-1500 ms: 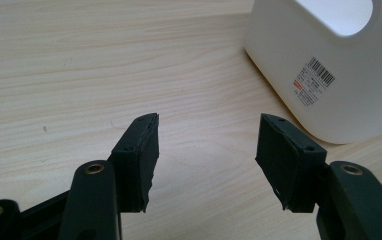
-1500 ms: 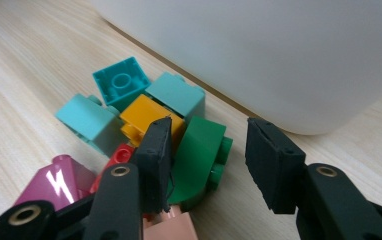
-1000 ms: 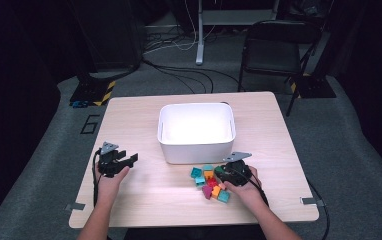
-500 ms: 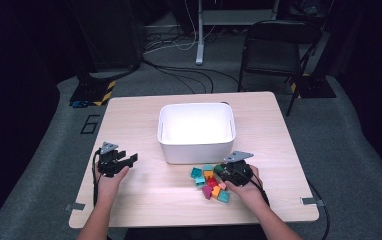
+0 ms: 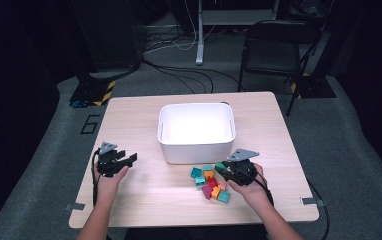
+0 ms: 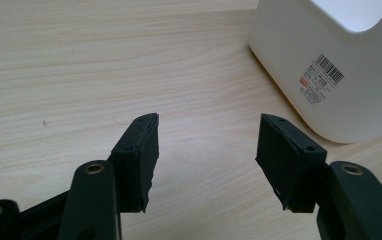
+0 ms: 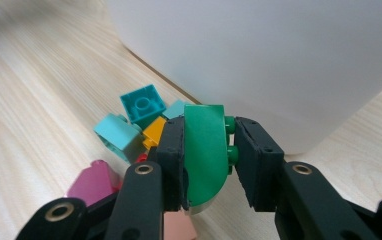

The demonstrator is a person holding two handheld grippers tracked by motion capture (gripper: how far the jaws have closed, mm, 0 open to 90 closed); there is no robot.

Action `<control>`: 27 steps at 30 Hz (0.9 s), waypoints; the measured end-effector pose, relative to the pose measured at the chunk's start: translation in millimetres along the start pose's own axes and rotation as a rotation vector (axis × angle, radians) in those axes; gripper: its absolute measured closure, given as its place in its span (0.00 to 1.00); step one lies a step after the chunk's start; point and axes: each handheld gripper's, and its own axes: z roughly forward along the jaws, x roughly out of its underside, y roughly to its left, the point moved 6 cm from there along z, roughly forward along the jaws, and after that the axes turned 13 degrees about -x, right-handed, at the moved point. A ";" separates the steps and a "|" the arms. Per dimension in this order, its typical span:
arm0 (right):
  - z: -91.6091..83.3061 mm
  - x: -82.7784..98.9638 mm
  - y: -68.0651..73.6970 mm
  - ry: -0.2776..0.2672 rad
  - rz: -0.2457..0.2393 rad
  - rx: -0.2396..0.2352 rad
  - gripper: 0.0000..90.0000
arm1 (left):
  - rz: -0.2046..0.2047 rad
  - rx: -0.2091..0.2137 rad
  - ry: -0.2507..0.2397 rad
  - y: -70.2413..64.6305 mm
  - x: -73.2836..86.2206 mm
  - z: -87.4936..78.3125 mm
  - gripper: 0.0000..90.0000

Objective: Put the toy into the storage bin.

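Right gripper [image 7: 206,165] has its jaws clamped on a green brick [image 7: 205,155], a rounded piece with its studs poking out toward one pad. From the high view, that gripper [image 5: 227,169] sits just in front of the white bin [image 5: 197,131], right over the little heap of bricks [image 5: 209,182]: teal, orange, pink, magenta, all loose on the table [image 5: 144,200] just beside the bin's front wall.

Left gripper [image 6: 206,145] is hanging about half open over bare wood with nothing between the pads; in the high view it [image 5: 124,161] is well off to the left of the bin.

Only writing I can spot is a sticker [image 6: 321,79] on the bin's side, barcode plus a small red mark and some print too tiny to read.

Compared to a second ago, the right hand has come up a touch with the green brick; left one hasn't budged, and the heap looks the same.
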 end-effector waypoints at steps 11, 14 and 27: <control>-30.7 -26.3 14.4 -0.019 -0.034 -0.048 0.73 | -0.008 0.002 0.001 -0.1 0.4 0.0 0.46; -38.9 -38.2 18.9 -0.018 -0.051 -0.060 0.73 | -0.008 0.003 -0.001 -0.6 0.6 0.0 0.46; -54.4 -87.0 14.3 -0.029 -0.073 -0.084 0.73 | -0.035 0.013 0.000 2.5 0.7 0.8 0.46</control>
